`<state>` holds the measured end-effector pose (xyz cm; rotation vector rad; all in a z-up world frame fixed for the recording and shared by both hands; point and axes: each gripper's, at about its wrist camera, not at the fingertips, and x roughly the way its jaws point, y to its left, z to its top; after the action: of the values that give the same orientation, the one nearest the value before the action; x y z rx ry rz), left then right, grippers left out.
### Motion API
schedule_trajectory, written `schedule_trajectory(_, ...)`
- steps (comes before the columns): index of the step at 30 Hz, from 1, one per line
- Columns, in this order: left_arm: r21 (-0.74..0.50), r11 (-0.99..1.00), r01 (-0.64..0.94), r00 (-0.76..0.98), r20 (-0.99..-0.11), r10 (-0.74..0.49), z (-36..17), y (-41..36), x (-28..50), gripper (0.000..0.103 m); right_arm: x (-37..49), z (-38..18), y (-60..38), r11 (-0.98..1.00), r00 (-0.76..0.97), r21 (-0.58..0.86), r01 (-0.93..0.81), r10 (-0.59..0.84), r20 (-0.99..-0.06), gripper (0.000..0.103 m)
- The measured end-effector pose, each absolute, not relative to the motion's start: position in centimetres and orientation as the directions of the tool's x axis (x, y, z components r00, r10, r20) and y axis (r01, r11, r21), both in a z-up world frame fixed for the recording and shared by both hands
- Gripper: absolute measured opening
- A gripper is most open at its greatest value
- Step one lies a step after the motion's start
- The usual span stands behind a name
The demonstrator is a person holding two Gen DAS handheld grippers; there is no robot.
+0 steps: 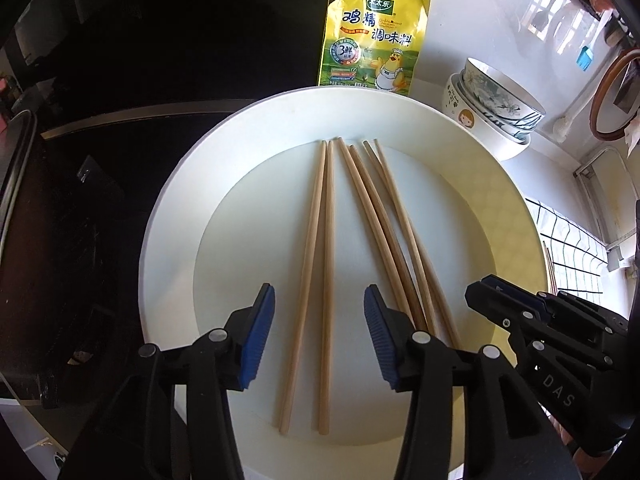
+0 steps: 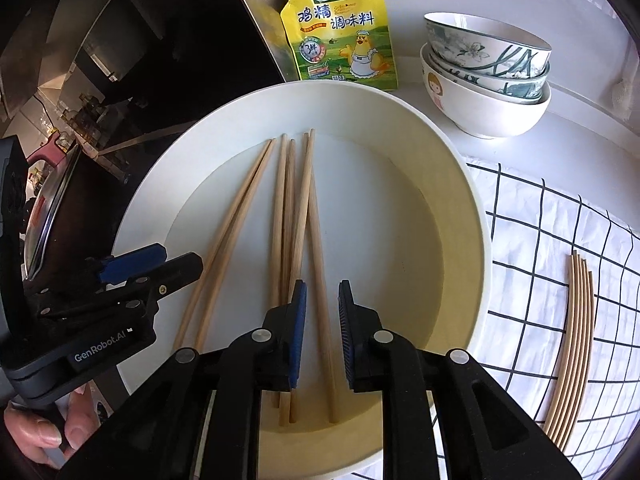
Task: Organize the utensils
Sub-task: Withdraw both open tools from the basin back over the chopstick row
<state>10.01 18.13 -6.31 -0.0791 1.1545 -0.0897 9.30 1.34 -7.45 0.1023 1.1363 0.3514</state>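
Bottom of the left wrist view: left gripper is about half open over the two leftmost chopsticks, not pinching them. The right wrist view shows the right gripper open just a crack above another chopstick, nothing gripped. All six lie in the white plate. Only the right view shows more chopsticks on the checked cloth, lower right. Further up: yellow seasoning pouch, stacked bowls.
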Motion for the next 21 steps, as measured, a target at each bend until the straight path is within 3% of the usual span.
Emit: schedule_trajectory(21, -0.095, 0.995, 0.039, 0.465, -0.879, -0.102, -2.7, 15.6, 6.0, 0.049, 5.5, -4.1, -1.5, 0.932, 0.435, 0.267, -0.247, 0.352, -0.828, 0.018)
